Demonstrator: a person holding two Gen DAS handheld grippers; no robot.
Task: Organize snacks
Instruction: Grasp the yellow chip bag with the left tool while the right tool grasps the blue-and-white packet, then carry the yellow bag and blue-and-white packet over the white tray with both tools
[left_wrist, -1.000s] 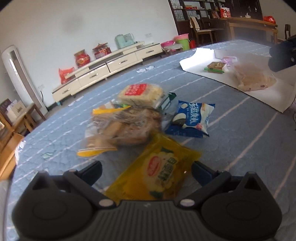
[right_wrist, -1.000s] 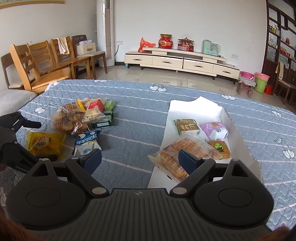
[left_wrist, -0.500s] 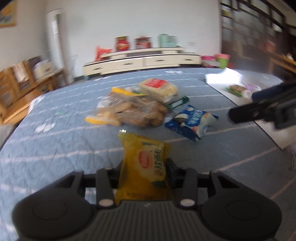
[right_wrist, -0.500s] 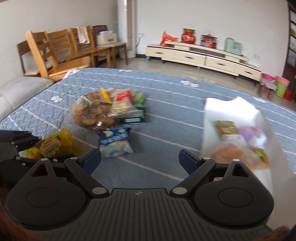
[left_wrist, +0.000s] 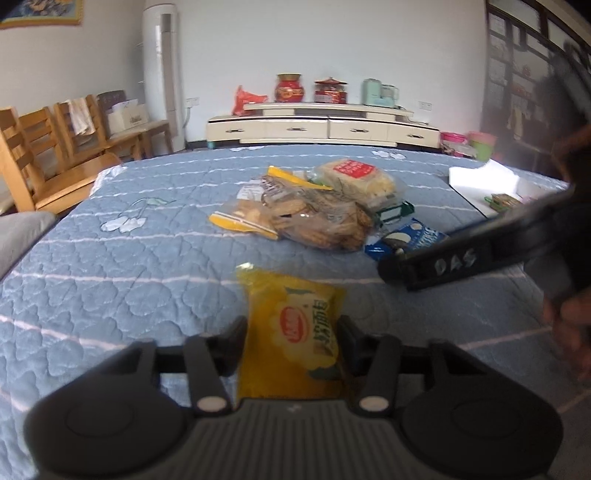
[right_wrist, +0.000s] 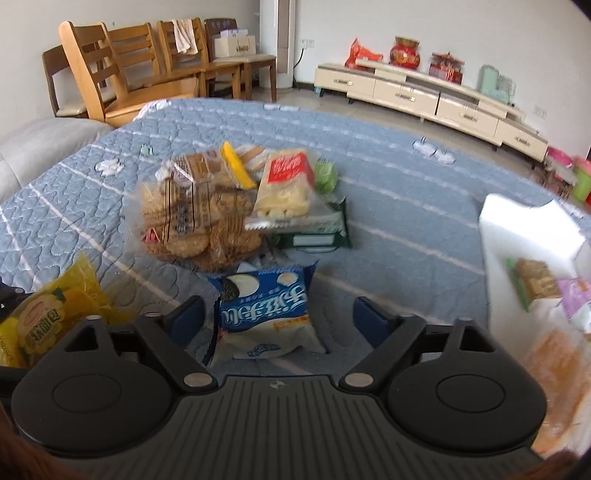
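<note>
In the left wrist view, the left tongs at lower centre are clamped on the yellow snack packet above the blue quilted bench; the right tongs cross the right side. In the right wrist view, the right tongs are closing around the blue cookie packet at lower centre, not yet pressing it; the white tray sits at the right edge.

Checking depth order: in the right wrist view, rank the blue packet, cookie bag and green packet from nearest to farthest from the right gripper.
1. Blue packet, between the closing right gripper fingers.
2. Cookie bag, beyond, left.
3. Green packet, beyond, right; nearly level with the bag, so a close call.
</note>
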